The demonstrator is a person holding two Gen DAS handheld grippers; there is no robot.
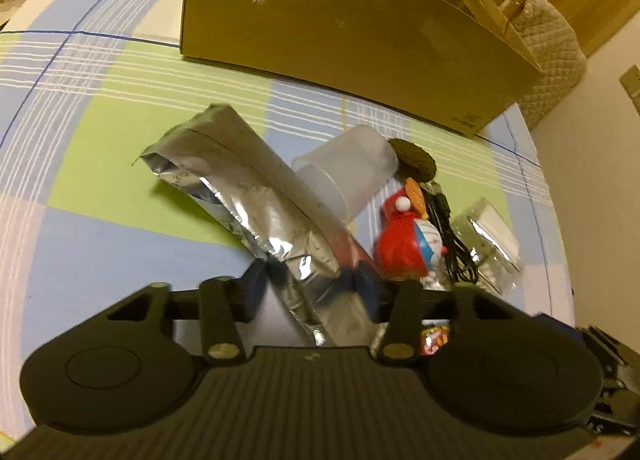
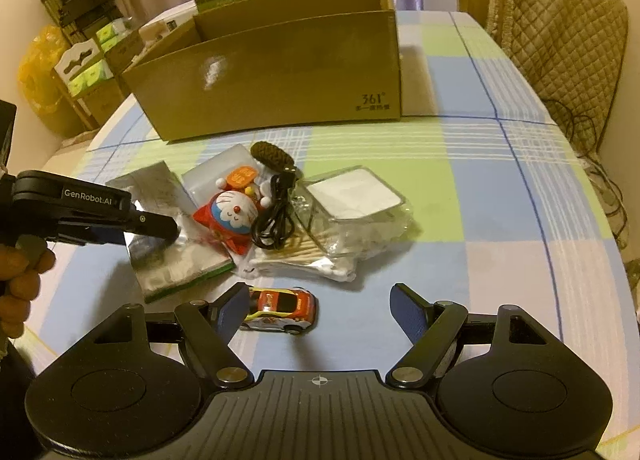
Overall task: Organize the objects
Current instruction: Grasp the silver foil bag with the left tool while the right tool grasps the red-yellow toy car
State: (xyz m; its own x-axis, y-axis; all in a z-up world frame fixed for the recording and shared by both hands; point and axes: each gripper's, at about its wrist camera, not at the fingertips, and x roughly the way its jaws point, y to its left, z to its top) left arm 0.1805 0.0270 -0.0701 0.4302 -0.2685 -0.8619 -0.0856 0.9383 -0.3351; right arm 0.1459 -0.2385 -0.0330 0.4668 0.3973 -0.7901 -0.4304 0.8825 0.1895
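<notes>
On the checked tablecloth [image 2: 460, 199], before the open cardboard box [image 2: 280, 67], lies a pile: foil pouch [image 1: 256, 195], red cartoon figurine [image 2: 232, 215], black cable [image 2: 276, 215], cotton swabs [image 2: 308, 256]. The left gripper [image 1: 310, 280] is clenched on the foil pouch's lower end. The right gripper [image 2: 320, 312] stands released, the toy car [image 2: 282, 308] on the cloth between its fingers, nearer the left one.
</notes>
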